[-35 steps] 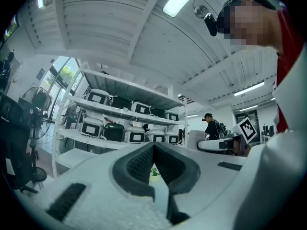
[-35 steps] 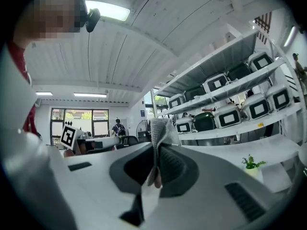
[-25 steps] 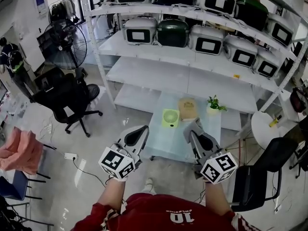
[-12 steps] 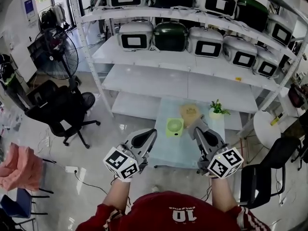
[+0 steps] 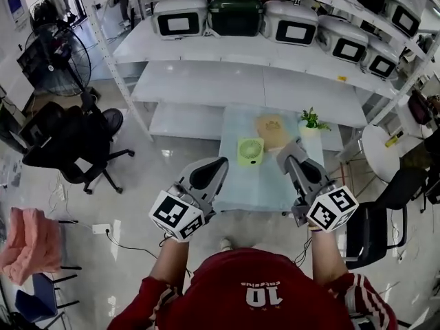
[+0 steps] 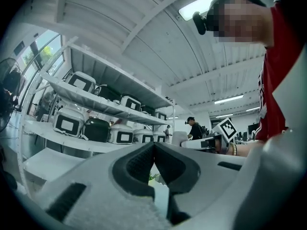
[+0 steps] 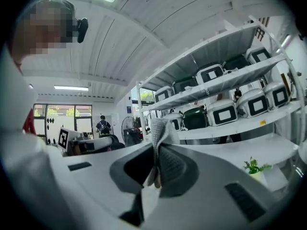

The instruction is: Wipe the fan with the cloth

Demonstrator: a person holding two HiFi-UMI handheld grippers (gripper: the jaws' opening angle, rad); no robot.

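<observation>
In the head view two grippers are held over the near edge of a pale glass table (image 5: 254, 188), the left gripper (image 5: 210, 174) at the left and the right gripper (image 5: 292, 153) at the right. The one small green fan (image 5: 250, 150) stands upright on the far part of this table. It is seen between the two gripper tips and is apart from both. Just right of it lies one round tan thing (image 5: 271, 130), and farther right stands one small plant (image 5: 311, 121).

The cloth cannot be made out in the head view. It is shown only in the right gripper view, where one grey woven cloth (image 7: 160, 128) is pinched between the jaws of the right gripper (image 7: 156, 150) and a fold sticks up above them.

In the left gripper view the jaws of the left gripper (image 6: 153, 150) are pressed together at the tips, with nothing between them. The marker cube (image 6: 225, 128) of the other gripper is also seen there at the right.

Behind the table a white shelf (image 5: 206, 84) is seen. On one board five cookers (image 5: 180, 14) are counted, four white and one green. More cookers above are cut by the edge. One tall black fan (image 5: 51, 60) stands at the far left.
</observation>
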